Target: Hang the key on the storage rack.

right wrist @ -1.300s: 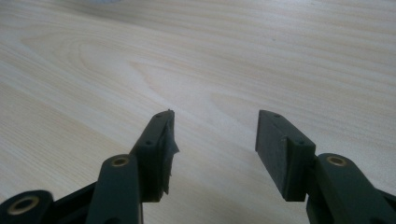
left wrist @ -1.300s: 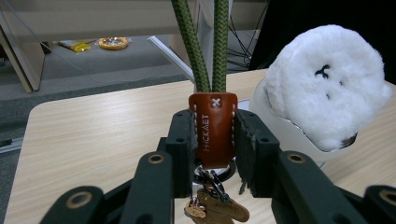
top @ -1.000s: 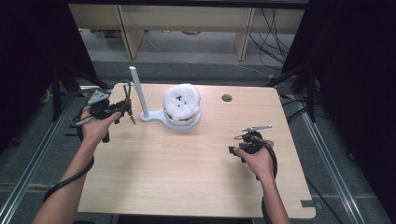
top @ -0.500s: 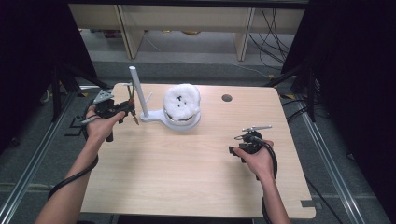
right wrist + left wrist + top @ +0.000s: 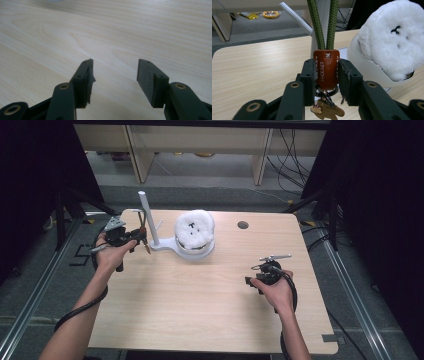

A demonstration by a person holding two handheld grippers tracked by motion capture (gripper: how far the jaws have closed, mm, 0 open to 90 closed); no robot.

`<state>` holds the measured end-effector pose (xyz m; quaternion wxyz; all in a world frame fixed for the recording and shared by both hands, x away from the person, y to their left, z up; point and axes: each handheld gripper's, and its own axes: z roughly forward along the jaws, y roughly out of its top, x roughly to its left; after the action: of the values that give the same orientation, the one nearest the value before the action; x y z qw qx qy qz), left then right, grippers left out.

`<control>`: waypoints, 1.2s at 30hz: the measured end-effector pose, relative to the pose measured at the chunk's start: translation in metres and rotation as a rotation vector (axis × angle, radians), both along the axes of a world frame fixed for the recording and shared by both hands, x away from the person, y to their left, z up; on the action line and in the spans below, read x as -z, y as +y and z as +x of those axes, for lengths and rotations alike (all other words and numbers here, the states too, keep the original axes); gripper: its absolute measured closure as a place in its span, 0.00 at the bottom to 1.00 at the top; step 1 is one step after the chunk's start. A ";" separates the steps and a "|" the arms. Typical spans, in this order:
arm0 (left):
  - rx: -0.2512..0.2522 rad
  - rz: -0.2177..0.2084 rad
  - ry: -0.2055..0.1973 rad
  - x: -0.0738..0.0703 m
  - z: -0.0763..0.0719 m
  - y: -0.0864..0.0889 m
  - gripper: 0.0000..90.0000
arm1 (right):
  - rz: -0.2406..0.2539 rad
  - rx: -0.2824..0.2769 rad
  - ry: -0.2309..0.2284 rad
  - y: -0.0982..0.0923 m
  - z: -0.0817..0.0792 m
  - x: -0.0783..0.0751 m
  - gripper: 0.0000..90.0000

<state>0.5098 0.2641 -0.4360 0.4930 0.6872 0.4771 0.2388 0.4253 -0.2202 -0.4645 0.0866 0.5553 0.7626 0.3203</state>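
Brown leather key fob [image 5: 326, 69] sits clamped in the left claw [image 5: 326, 72]; right claw [image 5: 115, 75] gapes over bare table [image 5: 105, 32]

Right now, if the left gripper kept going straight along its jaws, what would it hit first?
Probably the white upright post of the stand, straight ahead of the left gripper, which is clamped on the keychain's leather tab. The fluffy white toy sits off to the side.

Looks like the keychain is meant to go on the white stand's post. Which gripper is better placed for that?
Probably the left gripper: its jaws already clamp the keychain right beside the post. The right gripper is open, empty and far off over bare table.
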 end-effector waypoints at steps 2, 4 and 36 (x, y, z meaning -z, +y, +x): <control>0.000 0.010 0.002 -0.001 0.001 0.000 0.74 | 0.002 0.003 0.002 0.000 0.000 0.000 0.53; 0.000 0.012 0.002 0.000 0.001 -0.001 0.74 | 0.000 0.000 0.000 0.000 0.000 0.000 0.53; -0.050 0.067 -0.051 0.035 -0.088 0.024 0.41 | -0.012 -0.014 0.015 -0.003 0.001 0.000 0.53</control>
<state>0.4218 0.2884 -0.4713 0.4756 0.6848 0.4731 0.2844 0.4261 -0.2229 -0.4645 0.0820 0.5520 0.7688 0.3123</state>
